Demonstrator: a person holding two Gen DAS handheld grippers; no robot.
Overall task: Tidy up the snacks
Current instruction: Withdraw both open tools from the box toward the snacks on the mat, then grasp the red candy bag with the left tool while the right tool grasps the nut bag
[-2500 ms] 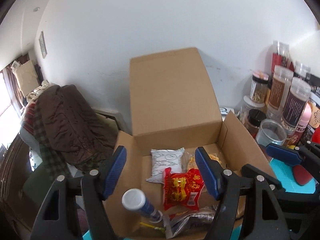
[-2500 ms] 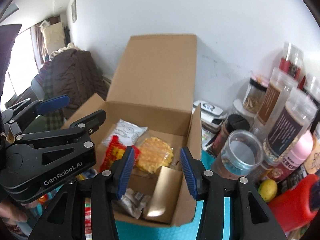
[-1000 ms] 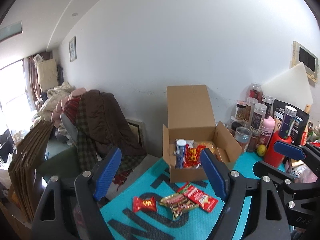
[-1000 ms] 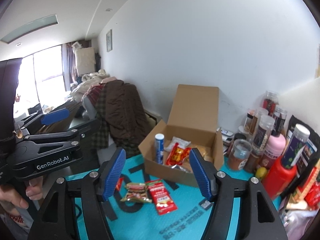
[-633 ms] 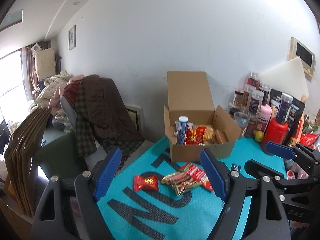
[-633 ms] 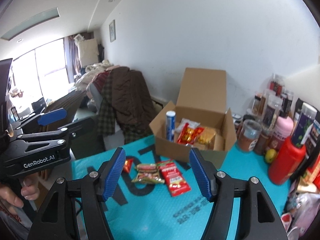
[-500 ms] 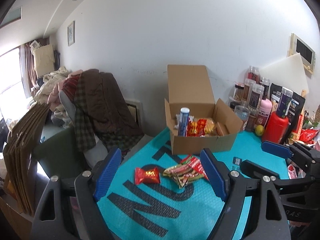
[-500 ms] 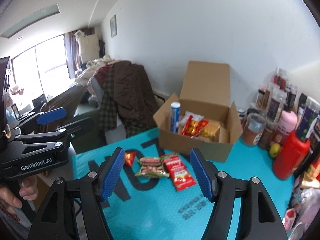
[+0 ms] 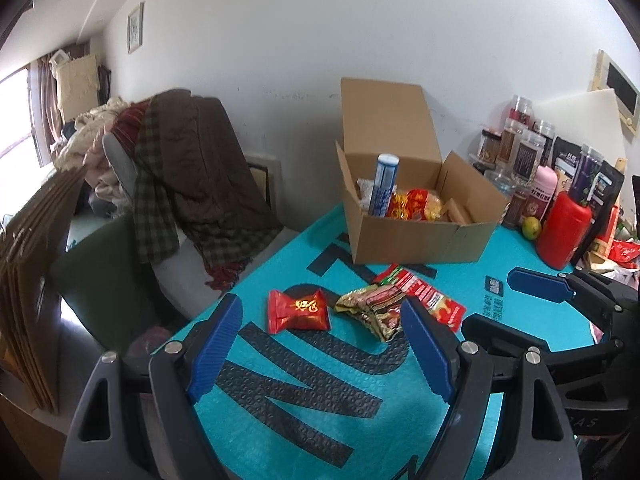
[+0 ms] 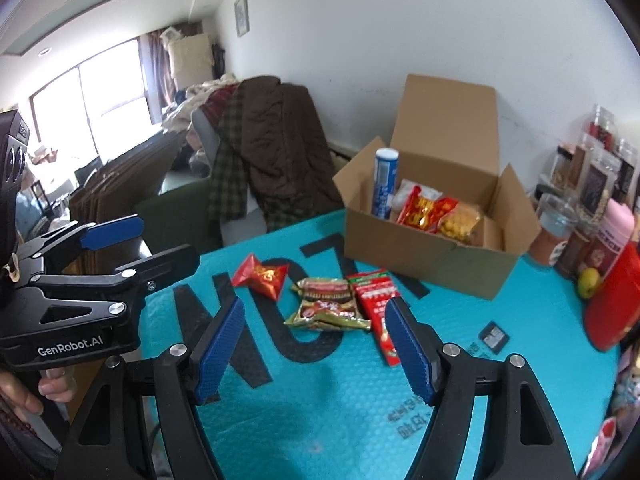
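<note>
An open cardboard box (image 9: 416, 236) (image 10: 432, 256) stands on the teal mat and holds a blue-and-white tube (image 9: 383, 190) (image 10: 385, 184) and several snack packs. Three packs lie loose on the mat before it: a small red pack (image 9: 298, 311) (image 10: 262, 274), a green-brown pack (image 9: 372, 308) (image 10: 326, 307) and a long red pack (image 9: 424, 294) (image 10: 378, 304). My left gripper (image 9: 320, 344) hangs open above the mat, near the small red pack, with nothing in it. The jaws of my right gripper (image 10: 312, 342) are opening over the green-brown pack, and nothing is between them.
Jars, a pink bottle, a red bottle (image 9: 562, 232) and a lime crowd the mat's right side. A small dark card (image 10: 494, 336) lies on the mat. A chair draped with a brown coat (image 9: 200, 168) stands left of the table. Folded cardboard (image 9: 28, 300) leans at far left.
Both grippers drew back from the box, then came down toward the mat, so the loose packs look nearer and larger. The right jaws have widened a little.
</note>
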